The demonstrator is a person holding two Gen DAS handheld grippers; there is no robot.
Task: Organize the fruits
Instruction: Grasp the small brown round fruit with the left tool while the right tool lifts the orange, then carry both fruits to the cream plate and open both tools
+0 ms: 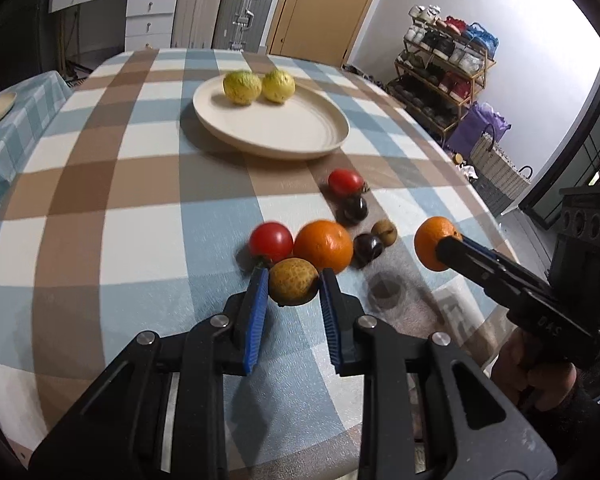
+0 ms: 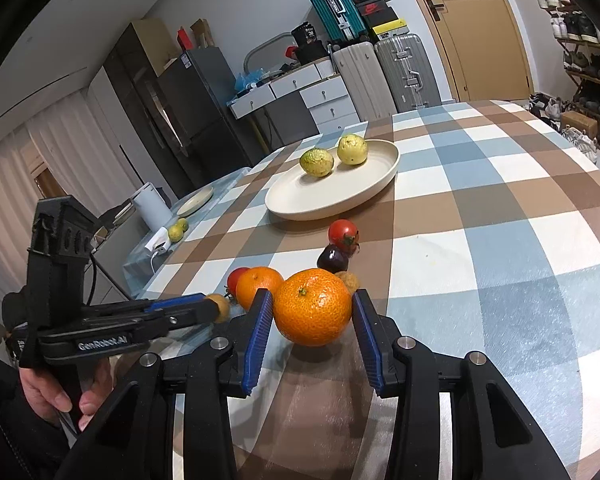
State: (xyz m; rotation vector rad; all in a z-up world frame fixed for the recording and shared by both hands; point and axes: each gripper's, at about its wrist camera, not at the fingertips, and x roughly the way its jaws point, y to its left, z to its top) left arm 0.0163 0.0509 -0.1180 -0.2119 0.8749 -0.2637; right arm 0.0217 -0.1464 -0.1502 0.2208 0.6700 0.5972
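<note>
My left gripper [image 1: 294, 280] is shut on a small tan fruit [image 1: 293, 281], held just above the checked tablecloth. My right gripper [image 2: 312, 312] is shut on an orange [image 2: 313, 307], lifted off the table; it also shows in the left wrist view [image 1: 432, 242]. A cream plate [image 1: 284, 128] farther back holds two yellow-green fruits [image 1: 242, 87] [image 1: 278, 85]. On the cloth lie a second orange [image 1: 323, 245], two red tomatoes [image 1: 271, 241] [image 1: 345, 182], two dark purple fruits [image 1: 356, 209] [image 1: 367, 247] and a small brown fruit [image 1: 385, 232].
The round table's edge [image 1: 480, 200] curves close on the right. A shoe rack [image 1: 444, 76] and bags stand beyond it. A side table with a second plate [image 2: 195, 201], a white kettle [image 2: 152, 206] and small fruits stands to the left. Suitcases and drawers line the far wall.
</note>
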